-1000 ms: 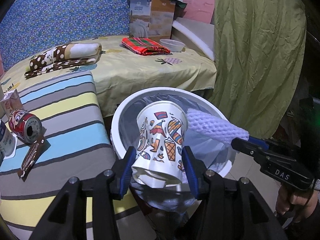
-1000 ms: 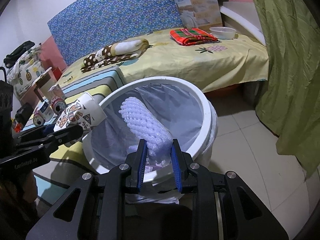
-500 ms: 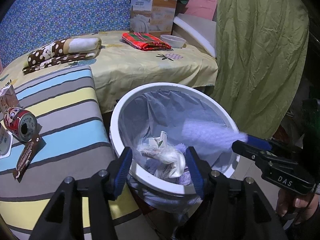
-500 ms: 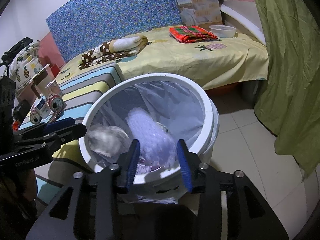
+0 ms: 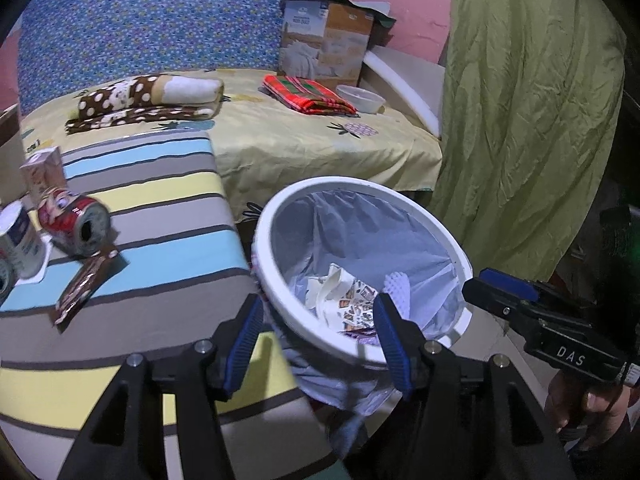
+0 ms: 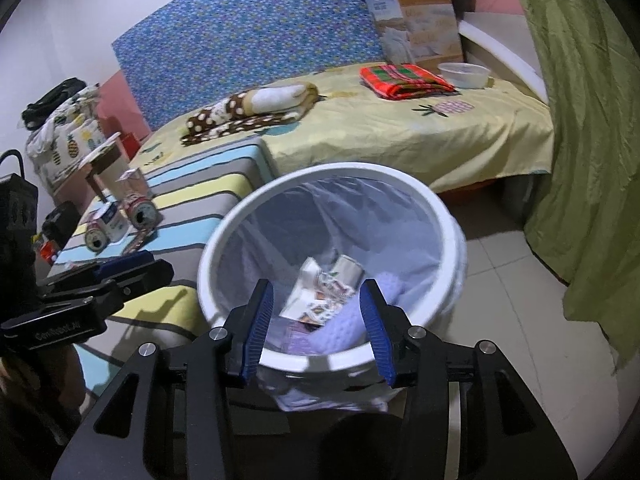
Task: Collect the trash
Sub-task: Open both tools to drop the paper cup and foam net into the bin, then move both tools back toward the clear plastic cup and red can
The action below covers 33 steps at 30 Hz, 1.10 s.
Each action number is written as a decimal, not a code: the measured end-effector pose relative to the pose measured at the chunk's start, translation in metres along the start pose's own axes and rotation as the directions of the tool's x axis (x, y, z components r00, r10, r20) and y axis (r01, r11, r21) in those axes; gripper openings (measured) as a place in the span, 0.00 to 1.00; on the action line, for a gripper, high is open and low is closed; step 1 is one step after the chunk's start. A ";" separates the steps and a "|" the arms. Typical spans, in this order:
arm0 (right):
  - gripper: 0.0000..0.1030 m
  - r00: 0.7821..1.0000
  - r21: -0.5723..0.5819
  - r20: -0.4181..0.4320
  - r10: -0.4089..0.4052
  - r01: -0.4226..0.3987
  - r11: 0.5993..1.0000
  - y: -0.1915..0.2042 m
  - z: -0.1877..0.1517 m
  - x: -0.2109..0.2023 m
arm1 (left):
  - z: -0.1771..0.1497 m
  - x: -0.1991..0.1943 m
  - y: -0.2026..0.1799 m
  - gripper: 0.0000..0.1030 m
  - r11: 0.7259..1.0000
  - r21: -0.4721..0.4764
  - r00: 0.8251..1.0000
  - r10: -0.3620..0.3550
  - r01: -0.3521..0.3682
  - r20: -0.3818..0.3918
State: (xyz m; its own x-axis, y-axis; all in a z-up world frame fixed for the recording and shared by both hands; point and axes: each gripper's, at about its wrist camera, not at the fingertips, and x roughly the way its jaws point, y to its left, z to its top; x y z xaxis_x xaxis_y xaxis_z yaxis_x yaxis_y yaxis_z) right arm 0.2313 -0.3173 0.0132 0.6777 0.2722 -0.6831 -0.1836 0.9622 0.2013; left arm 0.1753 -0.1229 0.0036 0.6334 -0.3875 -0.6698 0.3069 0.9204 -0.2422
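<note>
The crumpled paper cup (image 5: 348,304) and foam net sleeve (image 6: 348,324) lie inside the lined white bin (image 5: 280,280). Left gripper (image 5: 318,340) hangs empty, jaws apart; right gripper (image 6: 318,322) is opening, empty. Cans (image 5: 74,222) rest on the striped cushion (image 5: 160,216) at nine o'clock.

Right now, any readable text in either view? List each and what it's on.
"DAS": side of the right tool.
"GenRobot.AI", blurry, a likely reading: side of the left tool.
Cardboard box print: too small.
Red can and white can labels: blurred, unreadable.
</note>
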 end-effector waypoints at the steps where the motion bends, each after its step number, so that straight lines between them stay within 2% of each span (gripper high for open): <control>1: 0.46 1.000 -0.005 0.002 0.009 -0.009 1.000 0.003 0.000 0.000 | -0.001 -0.003 0.003 0.58 1.000 -0.006 1.000 0.007 -0.007 0.003; 9: 0.46 0.995 -0.050 -0.015 0.095 -0.096 0.994 0.033 -0.002 0.006 | -0.015 -0.029 0.030 0.57 0.996 -0.047 0.996 0.081 -0.079 0.033; 16: 0.46 0.986 -0.110 -0.019 0.165 -0.166 0.980 0.059 -0.004 0.007 | -0.030 -0.052 0.050 0.57 0.985 -0.082 0.986 0.157 -0.151 0.061; 21: 0.47 0.980 -0.124 -0.006 0.200 -0.199 0.972 0.069 0.001 0.007 | -0.037 -0.068 0.067 0.57 0.972 -0.113 0.974 0.213 -0.204 0.077; 30: 0.47 0.968 -0.180 -0.057 0.244 -0.250 0.951 0.100 0.002 0.021 | -0.046 -0.089 0.098 0.57 0.942 -0.177 0.950 0.302 -0.285 0.082; 32: 0.48 0.967 -0.196 -0.060 0.246 -0.254 0.947 0.106 0.002 0.023 | -0.048 -0.092 0.104 0.57 0.936 -0.184 0.944 0.319 -0.300 0.082; 33: 0.53 0.966 -0.202 -0.061 0.250 -0.257 0.945 0.108 0.003 0.023 | -0.049 -0.094 0.107 0.57 0.934 -0.188 0.942 0.324 -0.305 0.082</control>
State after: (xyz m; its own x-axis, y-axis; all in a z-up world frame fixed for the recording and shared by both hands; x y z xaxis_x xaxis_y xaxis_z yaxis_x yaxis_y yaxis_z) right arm 0.2296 -0.2066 0.0212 0.5653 0.5043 -0.6528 -0.4918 0.8414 0.2241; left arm 0.1144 0.0149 0.0063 0.7544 -0.0708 -0.6526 -0.0402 0.9873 -0.1537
